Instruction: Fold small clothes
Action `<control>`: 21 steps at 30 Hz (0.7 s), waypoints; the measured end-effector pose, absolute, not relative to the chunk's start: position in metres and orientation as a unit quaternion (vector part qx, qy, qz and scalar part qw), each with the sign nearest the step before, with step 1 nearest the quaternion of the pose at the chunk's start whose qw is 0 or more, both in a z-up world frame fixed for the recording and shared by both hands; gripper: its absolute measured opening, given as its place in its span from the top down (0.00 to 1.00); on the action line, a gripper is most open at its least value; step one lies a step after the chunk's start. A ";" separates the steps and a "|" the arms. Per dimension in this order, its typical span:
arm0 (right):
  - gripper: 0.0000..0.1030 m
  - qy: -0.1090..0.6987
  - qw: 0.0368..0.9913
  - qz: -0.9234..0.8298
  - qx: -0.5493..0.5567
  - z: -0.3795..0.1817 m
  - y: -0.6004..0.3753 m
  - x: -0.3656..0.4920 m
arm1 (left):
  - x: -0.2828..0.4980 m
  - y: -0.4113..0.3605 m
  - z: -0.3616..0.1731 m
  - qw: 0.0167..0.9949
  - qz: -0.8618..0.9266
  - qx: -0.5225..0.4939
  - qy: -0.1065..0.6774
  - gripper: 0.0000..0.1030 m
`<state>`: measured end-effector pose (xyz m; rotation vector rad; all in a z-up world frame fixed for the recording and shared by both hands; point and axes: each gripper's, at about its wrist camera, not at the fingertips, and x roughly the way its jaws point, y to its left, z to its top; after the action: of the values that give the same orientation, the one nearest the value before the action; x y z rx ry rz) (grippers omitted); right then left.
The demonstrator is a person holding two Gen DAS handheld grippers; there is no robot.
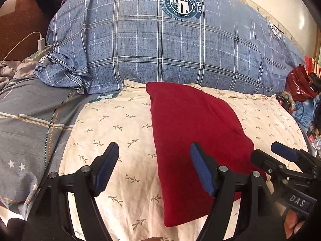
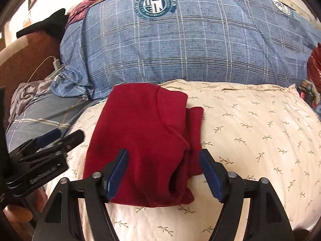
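You're hovering both grippers, left gripper (image 1: 154, 167) and right gripper (image 2: 163, 173), spread and empty over the folded red garment (image 2: 140, 140); next, regrip its near edge.

free: cream leaf-print pillow (image 2: 250, 132), bare at 3 o'clock of red garment (image 2: 144, 132) | blocked 12 o'clock: blue plaid duvet (image 2: 180, 46) | 9 o'clock: charger cable (image 2: 43, 64), possibly loose

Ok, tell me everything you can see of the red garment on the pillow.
The red garment is a plain dark-red piece of soft, fleecy-looking cloth, folded into a long, narrow bundle with layered flaps along one side. It lies flat on the cream leaf-print pillow, its far end near the blue plaid pillow. Nothing grips it.
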<state>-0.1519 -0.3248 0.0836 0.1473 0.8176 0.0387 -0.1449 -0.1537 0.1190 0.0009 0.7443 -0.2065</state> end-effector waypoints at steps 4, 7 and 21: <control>0.25 0.404 0.912 0.013 0.074 0.080 -0.326 -0.150 | -0.147 -0.155 0.122 0.929 -0.101 -0.001 0.355 0.29; 0.25 0.408 0.910 0.012 0.072 0.078 -0.326 -0.149 | -0.148 -0.155 0.123 0.930 -0.102 -0.003 0.352 0.29; 0.22 0.417 0.906 0.013 0.066 0.075 -0.324 -0.142 | -0.147 -0.154 0.119 0.931 -0.096 -0.002 0.351 0.29</control>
<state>-0.1419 -0.3237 0.0752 0.1357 0.8612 0.0267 -0.1473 -0.1542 0.1194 -0.0039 0.7185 -0.1974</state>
